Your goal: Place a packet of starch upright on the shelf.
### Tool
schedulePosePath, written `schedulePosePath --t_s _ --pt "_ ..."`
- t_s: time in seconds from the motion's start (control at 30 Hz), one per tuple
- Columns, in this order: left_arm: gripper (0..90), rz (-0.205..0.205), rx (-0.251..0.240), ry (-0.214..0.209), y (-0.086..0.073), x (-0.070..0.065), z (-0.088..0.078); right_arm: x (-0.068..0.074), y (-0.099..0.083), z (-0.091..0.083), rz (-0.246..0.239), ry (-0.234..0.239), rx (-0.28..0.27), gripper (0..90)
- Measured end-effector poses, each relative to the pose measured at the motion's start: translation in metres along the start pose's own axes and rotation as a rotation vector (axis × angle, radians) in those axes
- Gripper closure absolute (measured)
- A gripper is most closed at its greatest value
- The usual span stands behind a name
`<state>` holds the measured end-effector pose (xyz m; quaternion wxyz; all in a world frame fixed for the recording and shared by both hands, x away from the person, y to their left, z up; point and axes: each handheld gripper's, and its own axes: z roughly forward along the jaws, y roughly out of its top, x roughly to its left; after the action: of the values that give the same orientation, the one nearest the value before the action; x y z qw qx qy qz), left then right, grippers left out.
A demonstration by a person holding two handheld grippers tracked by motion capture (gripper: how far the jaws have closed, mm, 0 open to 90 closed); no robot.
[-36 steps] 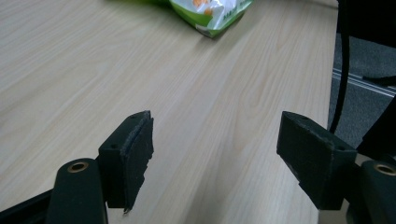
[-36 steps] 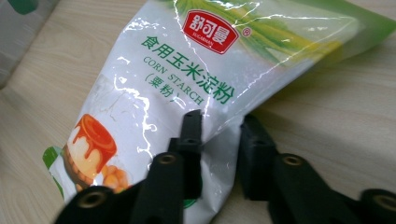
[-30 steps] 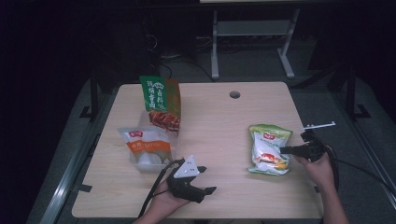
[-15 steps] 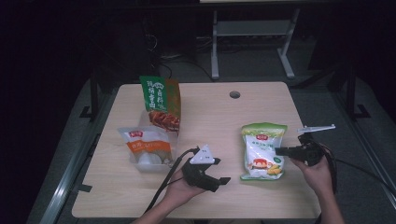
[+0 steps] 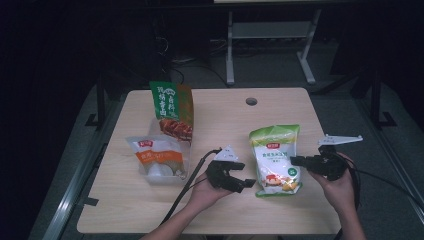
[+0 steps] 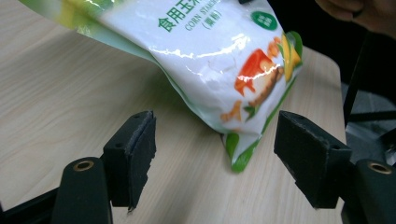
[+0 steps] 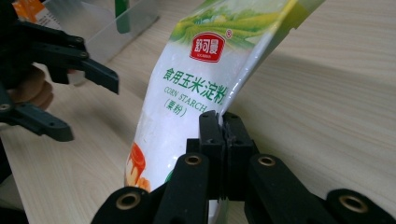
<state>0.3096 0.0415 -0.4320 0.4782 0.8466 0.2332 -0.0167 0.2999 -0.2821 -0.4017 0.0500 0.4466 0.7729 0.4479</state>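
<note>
Left tongs (image 5: 245,181) agape; right tongs (image 5: 296,160) clamped

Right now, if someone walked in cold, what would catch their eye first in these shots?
Probably the white and green corn starch bag, tilted up off the table's right half, its edge pinched in the shut right tool. Next, the left tool just beside it, jaws open toward the bag's lower corner without touching. Behind on the left stand a green and orange pouch and a clear bag with an orange label.
</note>
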Motion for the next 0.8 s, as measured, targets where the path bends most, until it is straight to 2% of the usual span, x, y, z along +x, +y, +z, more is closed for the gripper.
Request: schedulePosePath --t_s 0.07,0.2,0.3,0.43,0.53,0.6,0.7,0.8 --pt "29.8 -0.005 0.009 -0.004 0.002 0.003 0.004 0.003 0.0 -0.001 -0.009 0.002 -0.003 88.7" --pt "30.6 -0.042 -0.002 -0.023 0.005 0.012 0.012 0.006 0.001 -0.002 -0.03 0.014 -0.018 88.6" --pt "32.9 -0.083 -0.001 -0.058 0.008 0.018 0.018 0.008 0.002 -0.001 -0.038 0.023 -0.021 88.7" --pt "41.3 -0.14 -0.019 -0.106 0.012 0.026 0.025 0.012 0.004 0.0 -0.054 0.039 -0.025 88.7" --pt "52.4 -0.166 -0.029 -0.144 0.013 0.03 0.026 0.016 0.006 0.003 -0.072 0.054 -0.027 88.7" --pt "61.2 -0.168 -0.033 -0.145 0.013 0.031 0.024 0.019 0.007 0.005 -0.078 0.053 -0.021 88.7" --pt "69.3 -0.178 -0.039 -0.132 0.013 0.032 0.02 0.02 0.008 0.006 -0.078 0.066 -0.03 88.7" --pt "78.7 -0.169 -0.044 -0.097 0.015 0.031 0.015 0.022 0.009 0.008 -0.09 0.073 -0.033 88.7"
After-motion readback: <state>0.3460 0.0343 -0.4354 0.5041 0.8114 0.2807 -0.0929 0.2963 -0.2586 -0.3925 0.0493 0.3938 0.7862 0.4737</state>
